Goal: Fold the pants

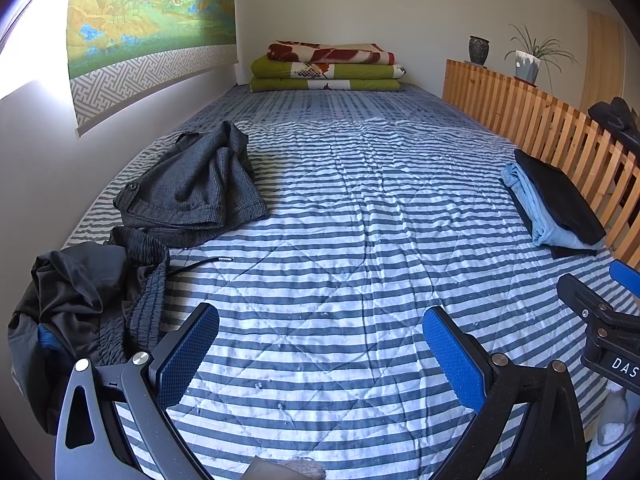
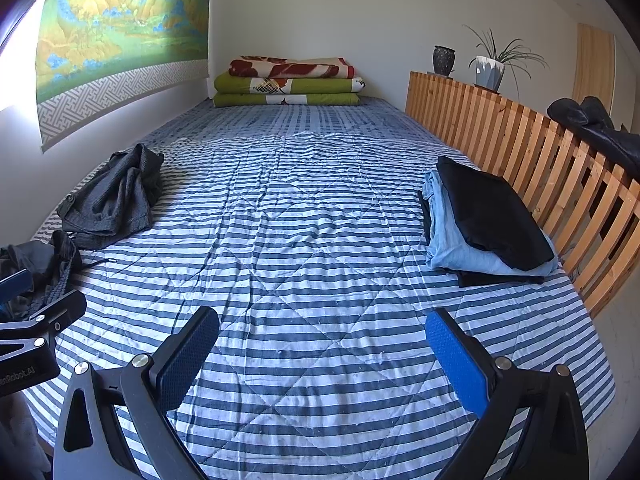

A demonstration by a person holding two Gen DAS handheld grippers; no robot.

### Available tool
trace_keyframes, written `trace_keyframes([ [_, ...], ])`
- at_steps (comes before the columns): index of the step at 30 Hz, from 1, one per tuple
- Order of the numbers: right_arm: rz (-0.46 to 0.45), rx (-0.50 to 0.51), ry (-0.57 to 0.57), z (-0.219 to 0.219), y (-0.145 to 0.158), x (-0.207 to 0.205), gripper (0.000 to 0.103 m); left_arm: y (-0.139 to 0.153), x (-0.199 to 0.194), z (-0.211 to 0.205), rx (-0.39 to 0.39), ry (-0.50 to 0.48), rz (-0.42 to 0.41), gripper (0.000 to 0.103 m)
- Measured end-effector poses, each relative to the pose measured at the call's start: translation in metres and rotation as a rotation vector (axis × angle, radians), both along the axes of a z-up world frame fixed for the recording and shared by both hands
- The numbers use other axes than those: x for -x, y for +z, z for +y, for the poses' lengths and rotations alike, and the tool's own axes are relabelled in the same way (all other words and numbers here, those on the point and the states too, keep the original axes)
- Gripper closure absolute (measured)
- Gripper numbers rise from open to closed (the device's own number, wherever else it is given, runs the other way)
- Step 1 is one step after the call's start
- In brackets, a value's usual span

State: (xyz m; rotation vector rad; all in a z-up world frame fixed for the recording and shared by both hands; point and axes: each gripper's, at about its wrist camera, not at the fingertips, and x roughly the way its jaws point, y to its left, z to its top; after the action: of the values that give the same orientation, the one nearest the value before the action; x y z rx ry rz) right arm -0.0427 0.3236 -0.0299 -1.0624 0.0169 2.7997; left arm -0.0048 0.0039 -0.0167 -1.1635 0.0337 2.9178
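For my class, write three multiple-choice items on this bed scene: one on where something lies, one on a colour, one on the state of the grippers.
1. Where is the folded clothes stack?
A. beside the wooden slatted rail
B. under the wall hanging
C. on the blankets

2. What colour is the middle garment in that stack?
A. red
B. light blue
C. green

3. How are the left gripper and right gripper?
A. both shut on cloth
B. one holds pants
C. both open, empty

Answers:
1 A, the stack lies next to the rail.
2 B, pale blue shows between dark pieces.
3 C, fingers stand wide apart over the striped quilt.
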Motion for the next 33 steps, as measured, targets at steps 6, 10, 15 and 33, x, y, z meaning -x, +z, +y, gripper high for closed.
trace_keyframes([
  [6,-0.003,0.003,-0.003,0.001,-0.001,0.001,0.001,0.000,0.000,-0.001,-0.001,0.000,0.000,0.000],
  [10,-0.004,0.002,-0.002,0.001,-0.001,0.001,0.001,0.000,0.001,0.000,0.000,-0.002,-0.002,0.000],
  [15,-0.006,0.003,-0.003,0.000,-0.002,0.002,0.001,-0.001,0.002,0.001,0.000,-0.006,-0.007,0.000],
  [33,-0.030,0.015,0.016,-0.002,-0.014,0.011,0.001,-0.009,0.013,-0.010,0.005,0.014,-0.009,0.000],
])
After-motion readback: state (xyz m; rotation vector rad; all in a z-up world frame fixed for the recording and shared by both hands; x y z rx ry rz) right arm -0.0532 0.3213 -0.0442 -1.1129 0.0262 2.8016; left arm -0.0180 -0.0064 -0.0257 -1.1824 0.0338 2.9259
